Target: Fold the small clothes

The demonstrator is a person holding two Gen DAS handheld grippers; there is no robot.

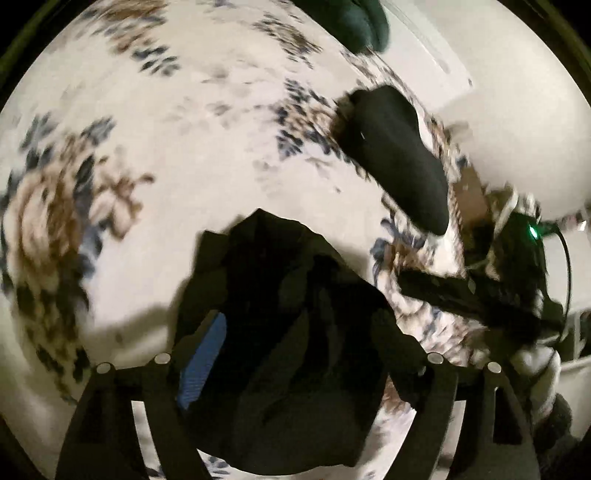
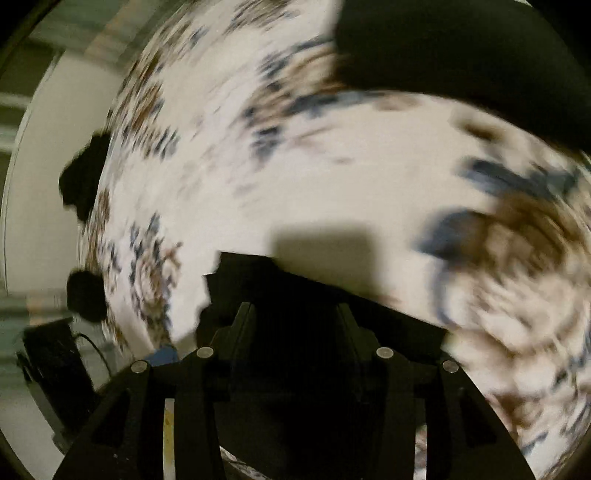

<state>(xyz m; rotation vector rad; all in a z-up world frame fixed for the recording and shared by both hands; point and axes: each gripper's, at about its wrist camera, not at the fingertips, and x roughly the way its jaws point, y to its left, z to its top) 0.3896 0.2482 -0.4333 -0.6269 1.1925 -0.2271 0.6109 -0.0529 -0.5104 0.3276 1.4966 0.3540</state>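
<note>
A small black garment (image 1: 288, 325) hangs bunched between the fingers of my left gripper (image 1: 295, 332), above a white floral cloth (image 1: 184, 129). A blue finger pad (image 1: 203, 358) shows at its left side. The left fingers stand wide apart, and the cloth hides the grip. My right gripper (image 2: 295, 321) has black fabric (image 2: 314, 295) between its fingers, just above the floral cloth (image 2: 295, 166). Its tips are dark against the fabric. The right gripper also shows in the left wrist view (image 1: 480, 295) at the right. Both views are blurred.
A folded black piece (image 1: 399, 155) lies on the cloth to the far right, and a large dark one (image 2: 461, 55) fills the right view's top. A dark green item (image 1: 351, 22) sits at the far edge. White floor (image 1: 517, 129) lies beyond the cloth edge.
</note>
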